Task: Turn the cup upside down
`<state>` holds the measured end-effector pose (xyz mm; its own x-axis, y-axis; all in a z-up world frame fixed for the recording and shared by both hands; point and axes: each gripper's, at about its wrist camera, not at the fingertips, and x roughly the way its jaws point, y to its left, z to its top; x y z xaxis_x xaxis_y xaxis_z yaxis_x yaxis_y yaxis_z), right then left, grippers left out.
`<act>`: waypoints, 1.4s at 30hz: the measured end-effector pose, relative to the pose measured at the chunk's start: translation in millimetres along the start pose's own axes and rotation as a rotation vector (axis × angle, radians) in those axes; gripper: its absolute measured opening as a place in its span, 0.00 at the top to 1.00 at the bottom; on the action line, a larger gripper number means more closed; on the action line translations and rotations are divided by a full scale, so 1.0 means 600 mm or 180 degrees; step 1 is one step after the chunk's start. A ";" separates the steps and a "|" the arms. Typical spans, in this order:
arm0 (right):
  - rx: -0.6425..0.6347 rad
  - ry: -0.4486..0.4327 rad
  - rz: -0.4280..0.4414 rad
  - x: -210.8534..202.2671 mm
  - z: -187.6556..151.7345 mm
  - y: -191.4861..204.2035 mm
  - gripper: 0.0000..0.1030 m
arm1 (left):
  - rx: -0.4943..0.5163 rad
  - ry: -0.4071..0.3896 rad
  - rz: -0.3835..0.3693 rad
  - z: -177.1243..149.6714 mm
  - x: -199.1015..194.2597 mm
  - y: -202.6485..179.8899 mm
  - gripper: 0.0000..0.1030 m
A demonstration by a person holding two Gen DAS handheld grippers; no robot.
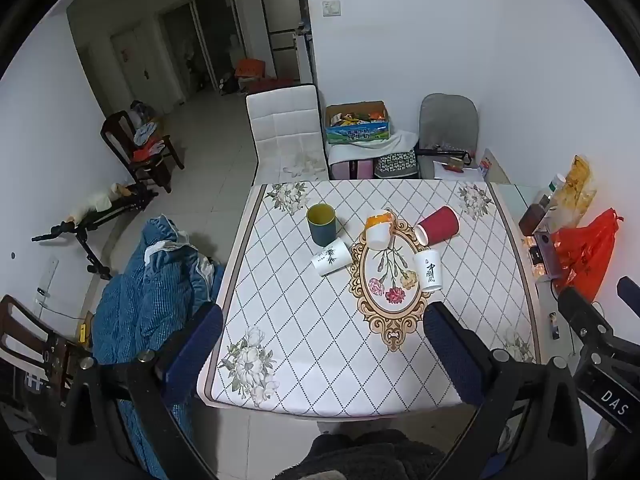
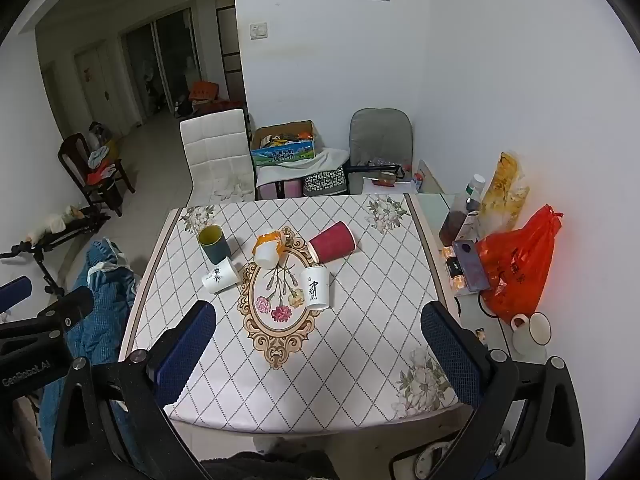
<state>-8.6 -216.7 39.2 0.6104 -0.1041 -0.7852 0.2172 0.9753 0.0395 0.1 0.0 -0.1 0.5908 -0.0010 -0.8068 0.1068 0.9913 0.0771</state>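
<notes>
Several cups stand or lie on the patterned table [image 1: 304,352] [image 2: 360,360]. A dark green cup [image 1: 321,225] [image 2: 214,244] stands upright with its mouth up. A white bamboo cup [image 1: 332,257] [image 2: 219,276], a red cup [image 1: 437,225] [image 2: 332,241] and an orange-and-white cup [image 1: 378,229] [image 2: 269,249] lie on their sides. A white cup with black script [image 1: 429,270] [image 2: 315,288] stands near the middle. My left gripper [image 1: 322,354] and right gripper [image 2: 318,350] are both open and empty, held above the table's near edge.
A red plastic bag [image 2: 516,264], bottles [image 2: 460,216] and a phone [image 2: 470,264] crowd the table's right strip, with a white mug [image 2: 534,330] near the front. A white chair [image 1: 286,136] stands behind the table. A blue quilt [image 1: 148,292] lies at the left.
</notes>
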 end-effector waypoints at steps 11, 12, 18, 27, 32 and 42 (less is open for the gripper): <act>0.0001 0.0004 -0.0004 -0.002 -0.002 -0.002 0.00 | 0.0000 -0.0010 0.0005 -0.001 -0.001 0.001 0.00; 0.0001 0.0007 -0.0005 -0.001 -0.002 -0.002 0.00 | -0.0001 -0.0009 0.0004 -0.001 -0.001 0.000 0.00; 0.0003 0.0017 0.0002 -0.001 -0.002 -0.004 0.00 | -0.0001 0.0001 -0.0001 -0.001 0.002 -0.006 0.00; 0.0005 0.0029 0.0010 0.004 -0.003 -0.005 0.00 | 0.0009 0.0011 0.0001 -0.001 0.003 -0.006 0.00; 0.0007 0.0032 0.0005 0.006 -0.003 -0.005 0.00 | 0.0012 0.0017 -0.0004 0.000 0.003 -0.006 0.00; 0.0011 0.0050 0.0006 0.009 0.002 -0.007 0.00 | 0.0013 0.0021 -0.0003 0.000 0.003 -0.005 0.00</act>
<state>-5.3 -221.5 35.4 0.5987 -0.0992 -0.7948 0.2188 0.9748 0.0431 1.0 -3.1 -2.0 0.5854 -0.0011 -0.8107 0.1108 0.9907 0.0787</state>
